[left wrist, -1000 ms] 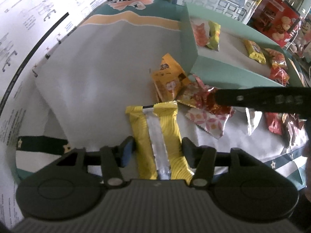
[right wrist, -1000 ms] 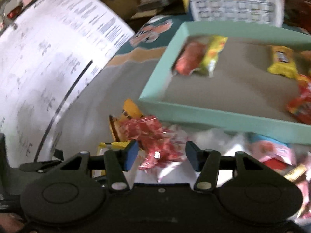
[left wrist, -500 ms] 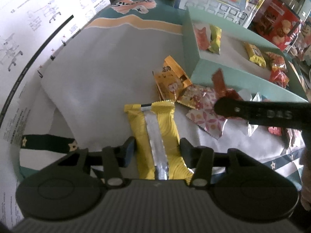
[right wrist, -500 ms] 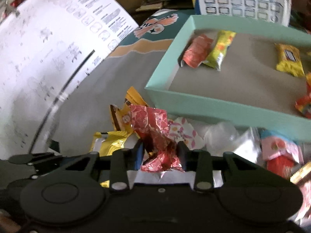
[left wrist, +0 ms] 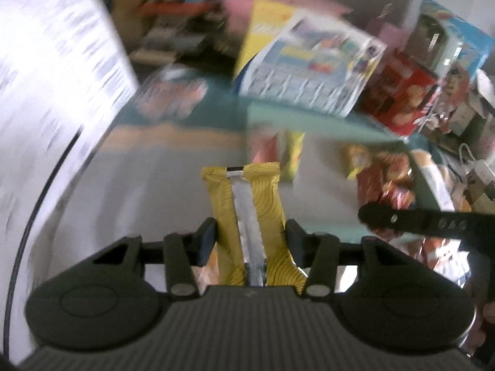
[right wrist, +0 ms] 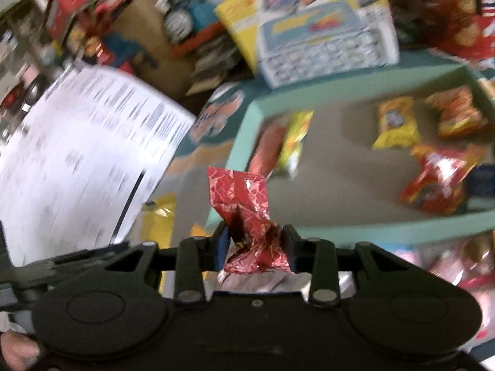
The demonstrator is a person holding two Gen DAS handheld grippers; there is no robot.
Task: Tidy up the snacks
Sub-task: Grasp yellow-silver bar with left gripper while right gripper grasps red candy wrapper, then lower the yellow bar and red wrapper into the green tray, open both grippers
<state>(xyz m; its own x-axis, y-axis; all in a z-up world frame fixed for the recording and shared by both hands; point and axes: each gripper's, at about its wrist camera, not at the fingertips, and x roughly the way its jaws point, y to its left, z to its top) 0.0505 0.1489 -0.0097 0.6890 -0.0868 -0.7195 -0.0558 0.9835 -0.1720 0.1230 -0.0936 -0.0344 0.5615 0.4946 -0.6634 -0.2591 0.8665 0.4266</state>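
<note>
Now both packets are off the cloth! Lower centre of the left view, the left gripper (left wrist: 250, 238) has closed onto the long yellow foil snack bar (left wrist: 247, 213), lifted since a second ago. Centre of the right view, the right gripper (right wrist: 256, 244) has clamped the crinkled red foil candy wrapper (right wrist: 247, 213), raised before the shallow teal cardboard tray (right wrist: 386, 228).

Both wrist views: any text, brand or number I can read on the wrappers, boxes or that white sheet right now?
None reads.
Yellow snack bar: only a line pattern, no words.
Red foil packet: no legible print.
White printed sheet: text lines smeared by motion blur.
Keyboard-picture box: print blurred.
Right gripper's finger: embossed marks, illegible.
</note>
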